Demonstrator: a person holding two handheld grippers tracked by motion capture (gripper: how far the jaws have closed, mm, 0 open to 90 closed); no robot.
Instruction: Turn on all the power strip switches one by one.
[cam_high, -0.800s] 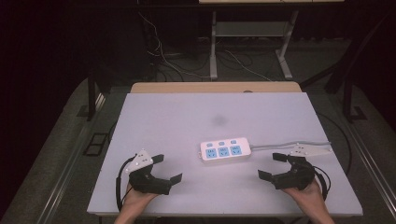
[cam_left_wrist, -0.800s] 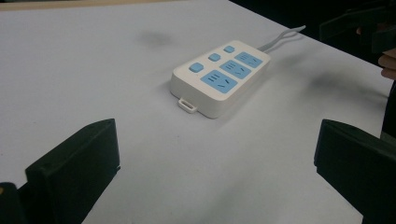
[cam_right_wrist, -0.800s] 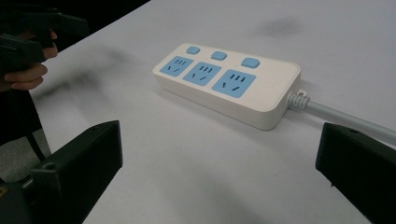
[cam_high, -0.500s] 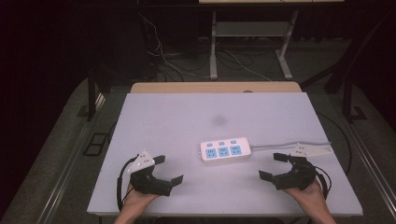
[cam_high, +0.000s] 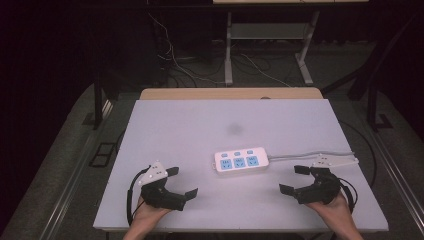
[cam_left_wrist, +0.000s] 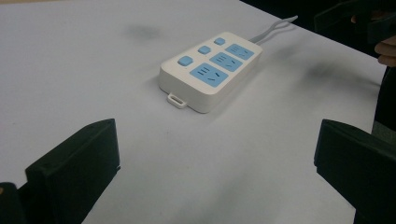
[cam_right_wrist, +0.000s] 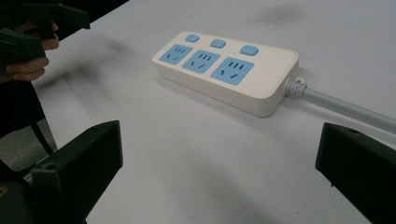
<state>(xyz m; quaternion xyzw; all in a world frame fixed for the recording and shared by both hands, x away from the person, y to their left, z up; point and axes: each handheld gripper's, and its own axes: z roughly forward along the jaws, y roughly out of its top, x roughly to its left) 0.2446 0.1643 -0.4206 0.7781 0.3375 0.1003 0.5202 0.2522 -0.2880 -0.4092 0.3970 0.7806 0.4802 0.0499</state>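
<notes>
A white power strip (cam_high: 242, 161) with three blue sockets and three blue buttons lies flat near the middle of the white table (cam_high: 200, 130). Its grey cord (cam_high: 310, 156) runs off to the right. My left gripper (cam_high: 181, 182) rests low at the front left, open, nothing between its jaws. My right gripper (cam_high: 295, 180) sits at the front right, open and empty too. In the left gripper view the power strip (cam_left_wrist: 210, 70) lies ahead beyond the wide-apart jaws. In the right gripper view the power strip (cam_right_wrist: 226, 67) lies ahead, its cord (cam_right_wrist: 341, 106) leading right.
A wooden board (cam_high: 230, 93) borders the table's far edge. Behind it stand a metal frame's legs (cam_high: 229, 45) and loose cables (cam_high: 175, 60) on the dark floor. A faint grey smudge (cam_high: 234, 129) marks the tabletop.
</notes>
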